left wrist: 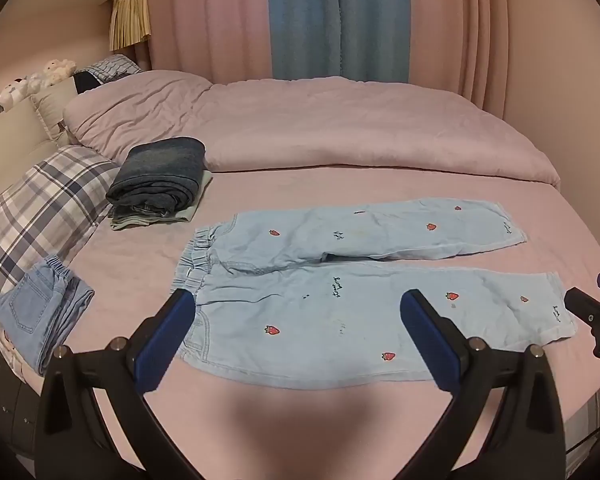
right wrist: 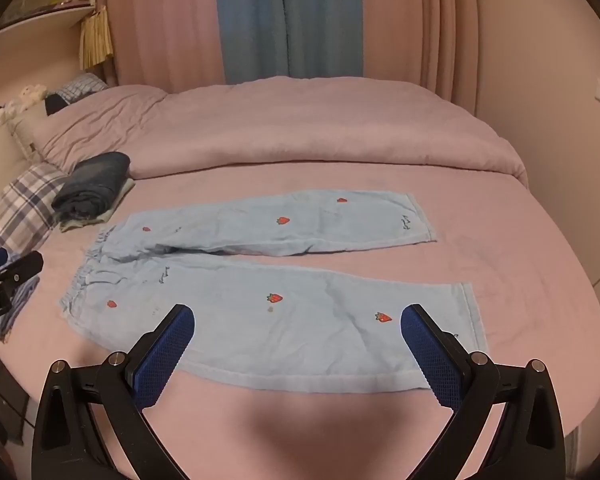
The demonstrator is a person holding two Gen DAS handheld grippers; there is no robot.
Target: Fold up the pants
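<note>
pale blue denim pants [left wrist: 340, 280] embroidered with red strawberries lie spread flat on a pink bed sheet [left wrist: 300, 420], waistband to the left and both legs running out to the right, slightly parted from the crotch onward.

at far left in the left wrist view, a plaid pillow [left wrist: 40, 208] rests against the headboard side, and a small folded pair of light jeans [left wrist: 44, 312] lies on its near end. just beyond, a folded stack of dark denim [left wrist: 160, 176] sits on a pale green garment [left wrist: 148, 220], near the pants' waistband but apart from it. a rumpled pink duvet [left wrist: 320, 128] fills the far half of the bed, with pink and blue curtains [left wrist: 340, 16] hanging behind.

the left gripper [left wrist: 298, 312] hovers above the near leg close to the waistband, its blue-padded fingers [left wrist: 168, 332] spread wide and holding nothing. whether the pads touch the cloth cannot be told.

further right, the right gripper [right wrist: 298, 326] hangs over the lower part of the same near leg, toward the hem, its fingers [right wrist: 432, 352] likewise wide apart and empty. each tool shows at the edge of the other's view: the right gripper's black tip at the left view's right margin, the left gripper's at the right view's left margin, where the person's fingertips also peek in.

at far right, the pants' two hems lie on the sheet.
</note>
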